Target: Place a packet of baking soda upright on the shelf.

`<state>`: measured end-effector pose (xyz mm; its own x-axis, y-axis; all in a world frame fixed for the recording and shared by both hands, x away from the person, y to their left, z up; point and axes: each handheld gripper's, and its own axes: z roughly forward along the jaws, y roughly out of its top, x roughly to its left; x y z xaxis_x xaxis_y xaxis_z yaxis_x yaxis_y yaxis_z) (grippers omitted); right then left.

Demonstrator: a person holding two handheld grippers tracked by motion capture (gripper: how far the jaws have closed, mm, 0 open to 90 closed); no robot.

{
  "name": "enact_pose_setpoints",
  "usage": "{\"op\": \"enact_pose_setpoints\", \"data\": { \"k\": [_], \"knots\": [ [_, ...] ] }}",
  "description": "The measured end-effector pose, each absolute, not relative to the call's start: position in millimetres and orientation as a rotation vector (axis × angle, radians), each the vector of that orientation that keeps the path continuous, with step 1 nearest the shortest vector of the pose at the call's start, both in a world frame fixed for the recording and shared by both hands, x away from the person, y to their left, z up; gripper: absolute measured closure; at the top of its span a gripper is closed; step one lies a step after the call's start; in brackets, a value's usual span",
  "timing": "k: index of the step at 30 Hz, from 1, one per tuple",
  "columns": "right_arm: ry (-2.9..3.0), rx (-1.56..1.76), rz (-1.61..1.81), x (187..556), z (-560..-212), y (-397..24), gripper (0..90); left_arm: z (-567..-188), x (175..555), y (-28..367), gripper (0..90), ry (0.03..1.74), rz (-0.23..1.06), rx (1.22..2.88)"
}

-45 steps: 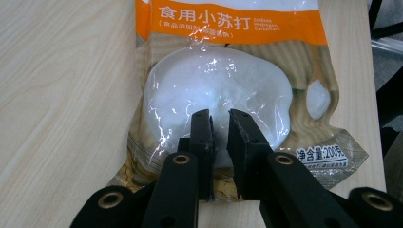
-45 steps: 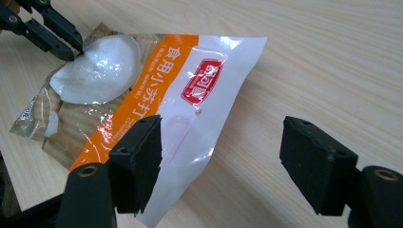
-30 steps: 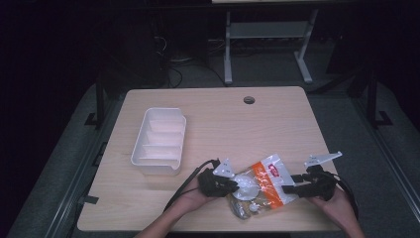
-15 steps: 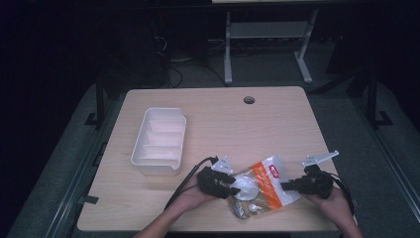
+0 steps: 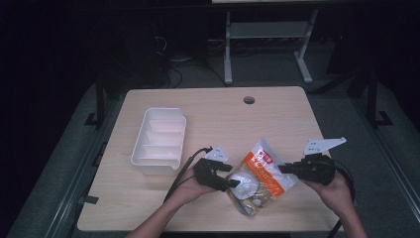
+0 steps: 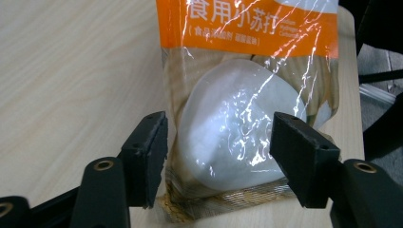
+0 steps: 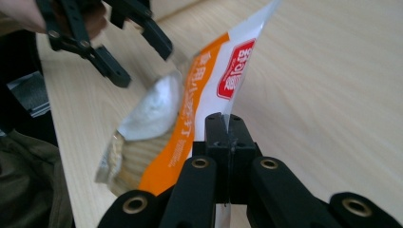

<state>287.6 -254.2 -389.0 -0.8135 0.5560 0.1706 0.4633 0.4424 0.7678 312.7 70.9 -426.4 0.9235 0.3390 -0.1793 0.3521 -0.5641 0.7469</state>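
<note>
High view first: we see one bag [image 5: 261, 176] lying near the front edge of the table [image 5: 213, 104], right of centre, between the two pairs of tongs. It is a clear plastic pouch with an orange band, red-and-white label and printed characters, and it holds a rounded mass of white powder with a pale tan strip along its lower end. We cannot read the small print well enough to say what the powder is.

From the right gripper view, the right tongs [image 7: 227, 128] are clenched on the thin clear edge of the bag [image 7: 190, 95], the two black jaws pressed flat together with the film pinched between them. That edge is lifted off the wood, so the bag tilts down toward its far end.

From the left gripper view, the left tongs [image 6: 218, 142] stand released, jaws spread wide on either side of the white bulge in the bag [image 6: 237, 128], with a gap between each jaw and the plastic. In the high view these tongs [image 5: 225, 178] sit at the bag's left side, held by a hand [image 5: 185, 191].

Farther left on the table we count one white tray [image 5: 159, 141], divided by cross walls into several compartments, all of which look bare. One round hole [image 5: 249, 100] sits near the table's far edge.
</note>
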Motion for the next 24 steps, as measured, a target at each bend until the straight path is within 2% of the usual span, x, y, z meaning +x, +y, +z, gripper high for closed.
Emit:
{"op": "enact_pose_setpoints", "data": {
  "k": [10, 15, 18, 19, 20, 22, 24],
  "knots": [
    [2.588, 0.670, 1.261, 284, -342, -220, 90.0, -418, 321, 69, 33.9, 0.494, -0.010, 2.162],
    [2.591, 0.591, 1.265, 282, -329, -208, 90.0, -419, 329, 73, 34.1, 0.520, -0.049, 2.129],
    [2.597, 0.531, 1.265, 283, -323, -199, 90.0, -419, 331, 76, 42.3, 0.518, -0.069, 2.124],
    [2.597, 0.531, 1.265, 283, -323, -199, 90.0, -419, 331, 77, 42.3, 0.517, -0.072, 2.122],
    [2.598, 0.512, 1.261, 284, -321, -194, 90.0, -419, 331, 78, 51.8, 0.506, -0.074, 2.123],
    [2.601, 0.505, 1.261, 284, -320, -192, 90.0, -418, 330, 79, 54.0, 0.493, -0.052, 2.121],
    [2.597, 0.489, 1.262, 284, -317, -188, 90.0, -417, 329, 82, 63.3, 0.485, -0.042, 2.125]
  ]
}}
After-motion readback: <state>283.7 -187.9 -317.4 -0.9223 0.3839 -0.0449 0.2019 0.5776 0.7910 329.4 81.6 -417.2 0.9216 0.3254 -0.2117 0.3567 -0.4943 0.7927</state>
